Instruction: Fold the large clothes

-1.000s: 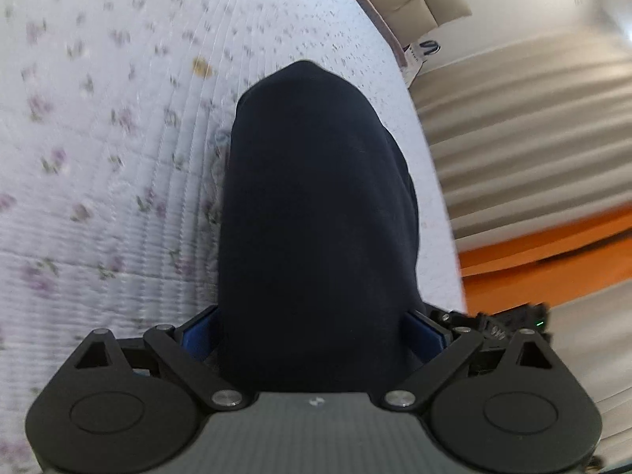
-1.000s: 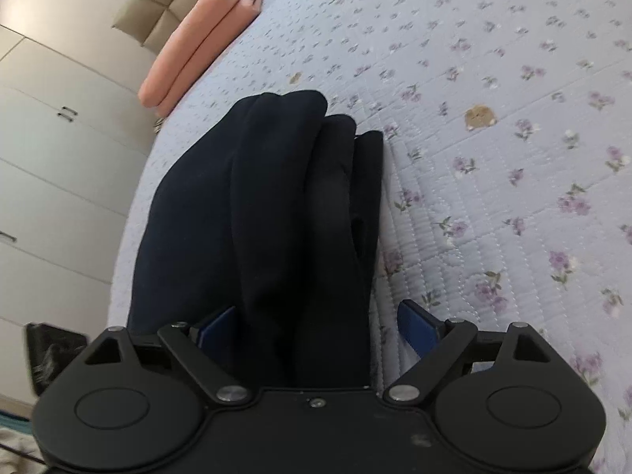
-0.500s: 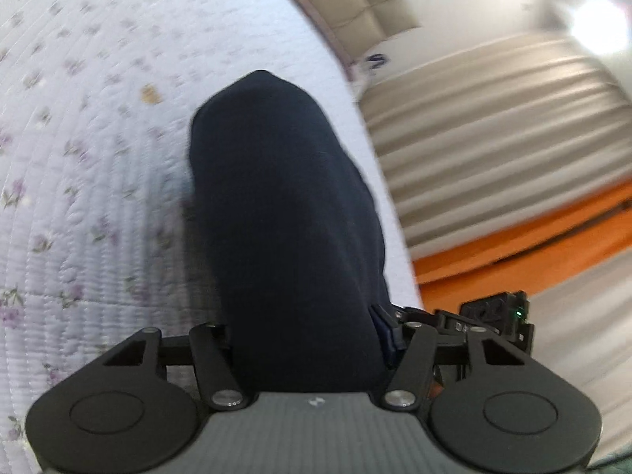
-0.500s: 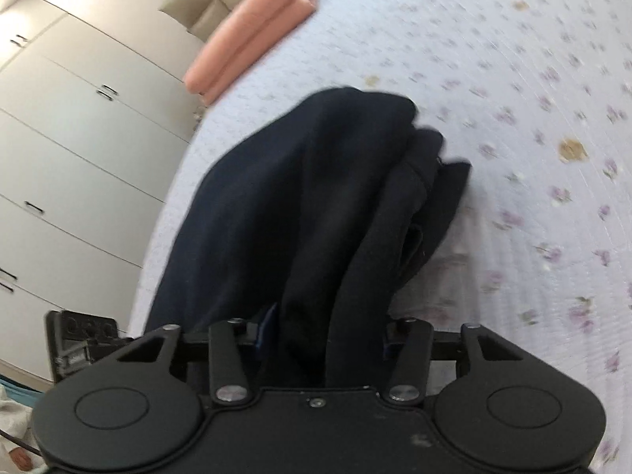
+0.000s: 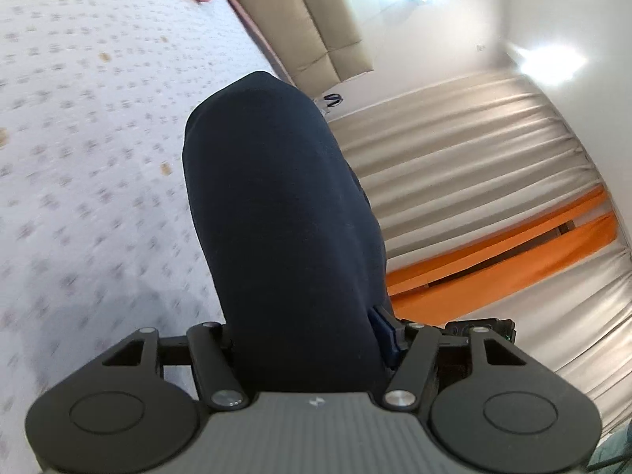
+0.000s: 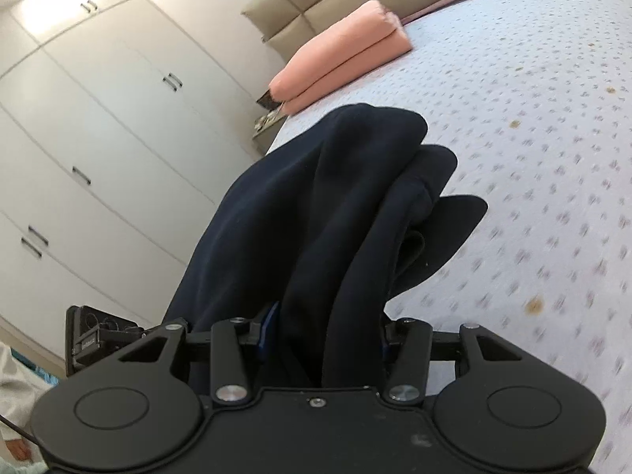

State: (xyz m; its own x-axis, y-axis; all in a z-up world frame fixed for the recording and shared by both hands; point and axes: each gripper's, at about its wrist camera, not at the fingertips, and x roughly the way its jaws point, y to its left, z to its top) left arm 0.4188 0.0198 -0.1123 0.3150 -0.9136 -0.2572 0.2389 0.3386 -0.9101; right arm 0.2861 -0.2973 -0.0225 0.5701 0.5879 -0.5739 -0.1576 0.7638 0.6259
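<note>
A dark navy garment [image 5: 276, 213] fills the middle of the left wrist view, bunched between the jaws of my left gripper [image 5: 308, 339], which is shut on it. In the right wrist view the same navy garment [image 6: 316, 213] hangs in thick folds from my right gripper [image 6: 322, 335], also shut on it. Both grippers hold the cloth lifted above the flowered quilt [image 6: 533, 158]. The fingertips are mostly hidden by the fabric.
The bed's quilt [image 5: 79, 138] lies left in the left view. A folded pink blanket [image 6: 339, 67] lies at the bed's head by the beige headboard [image 6: 335, 4]. White wardrobes [image 6: 98, 138] stand left; curtains [image 5: 474, 181] and an orange band [image 5: 513, 245] stand right.
Both grippers closed on the navy garment and lifted it off the quilt. The views tilted upward, bringing the headboard, wardrobes and curtains into sight.
</note>
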